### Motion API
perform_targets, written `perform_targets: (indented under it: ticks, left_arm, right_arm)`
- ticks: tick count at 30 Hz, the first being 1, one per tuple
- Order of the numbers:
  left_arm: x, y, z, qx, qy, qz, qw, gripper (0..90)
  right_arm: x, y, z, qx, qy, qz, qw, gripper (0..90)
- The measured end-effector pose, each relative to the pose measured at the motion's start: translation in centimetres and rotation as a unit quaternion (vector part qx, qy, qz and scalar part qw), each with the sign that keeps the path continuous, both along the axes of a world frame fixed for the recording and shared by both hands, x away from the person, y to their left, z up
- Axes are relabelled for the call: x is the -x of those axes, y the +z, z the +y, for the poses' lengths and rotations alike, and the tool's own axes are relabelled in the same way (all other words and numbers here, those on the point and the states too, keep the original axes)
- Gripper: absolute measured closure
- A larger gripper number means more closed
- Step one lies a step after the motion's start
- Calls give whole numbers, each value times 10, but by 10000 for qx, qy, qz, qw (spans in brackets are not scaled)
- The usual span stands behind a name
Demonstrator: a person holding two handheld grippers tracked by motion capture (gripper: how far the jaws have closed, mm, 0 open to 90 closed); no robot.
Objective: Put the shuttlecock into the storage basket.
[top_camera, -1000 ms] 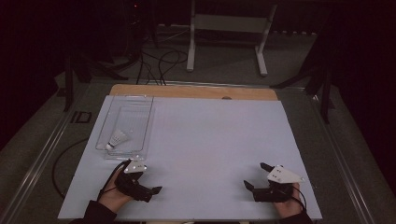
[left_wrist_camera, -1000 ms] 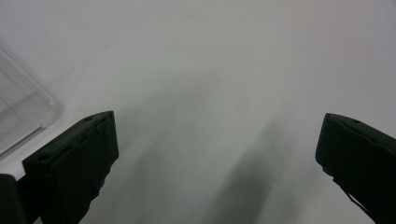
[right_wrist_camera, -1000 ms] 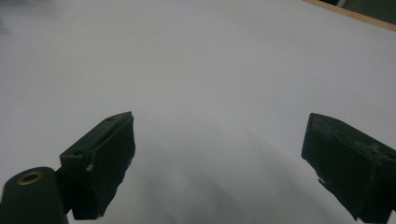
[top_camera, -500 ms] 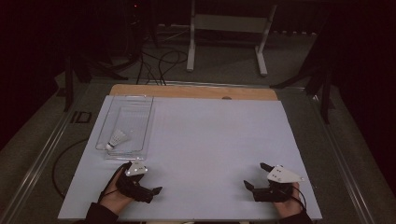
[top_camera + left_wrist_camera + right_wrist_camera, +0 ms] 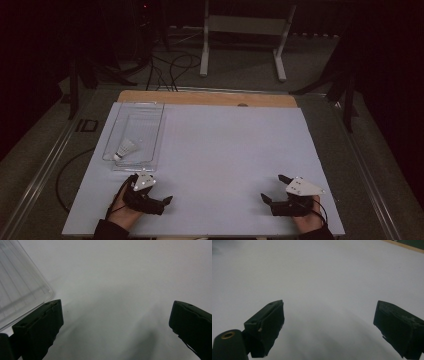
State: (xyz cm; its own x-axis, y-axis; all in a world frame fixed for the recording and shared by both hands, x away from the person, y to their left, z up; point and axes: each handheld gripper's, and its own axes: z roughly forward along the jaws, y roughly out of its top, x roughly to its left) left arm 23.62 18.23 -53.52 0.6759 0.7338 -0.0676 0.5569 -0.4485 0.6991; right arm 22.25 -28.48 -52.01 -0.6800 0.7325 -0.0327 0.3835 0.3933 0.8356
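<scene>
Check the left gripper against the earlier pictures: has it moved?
Yes, slightly. In the high view the left gripper has drawn back toward the person, widening its gap from the near edge of the clear tray.

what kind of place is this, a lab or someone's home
Most likely a lab or recording studio: a white table with a clear tray, cables on the floor, a metal stand and dark surroundings.

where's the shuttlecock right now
In the high view the shuttlecock lies inside the clear tray at the table's left, just beyond the left hand-held gripper.
</scene>
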Motion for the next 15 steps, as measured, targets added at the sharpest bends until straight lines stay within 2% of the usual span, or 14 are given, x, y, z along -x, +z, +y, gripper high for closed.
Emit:
perform_targets:
  ticks: [3, 15]
  left_arm:
    - [0, -3, -2, 13, -88, 2, 10000, 0]
    - [1, -2, -3, 73, -45, -90, 9999, 0]
  right_arm:
    - [0, 0, -1, 16, -3, 9, 10000, 96]
    - [-1, -1, -1, -5, -5, 40, 10000, 97]
